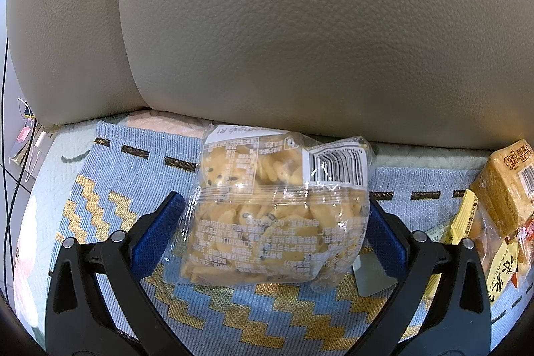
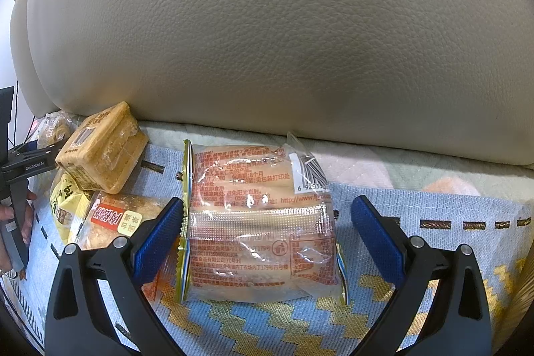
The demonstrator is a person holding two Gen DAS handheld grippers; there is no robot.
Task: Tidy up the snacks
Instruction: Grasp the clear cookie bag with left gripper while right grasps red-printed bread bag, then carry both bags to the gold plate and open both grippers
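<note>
A clear bag of small yellow biscuits lies label side up on a blue woven mat with gold zigzags, close to the beige leather backrest at the far side. The left gripper has its blue-padded fingers on either side of this bag; the jaws stand wide, the pads just beside the wrapper's edges, and whether they press it cannot be told. To the right of that bag sits a small heap of snacks, with a wrapped block of golden crackers tilted on top of a bread pack with a red label. Further right, a clear pack of bread with red print lies flat on the same mat. The right gripper straddles it with jaws wide: its left pad touches the pack's crimped edge, while the right pad stands apart from it. At the far left of the right wrist view, a hand grips the other tool's handle.
</note>
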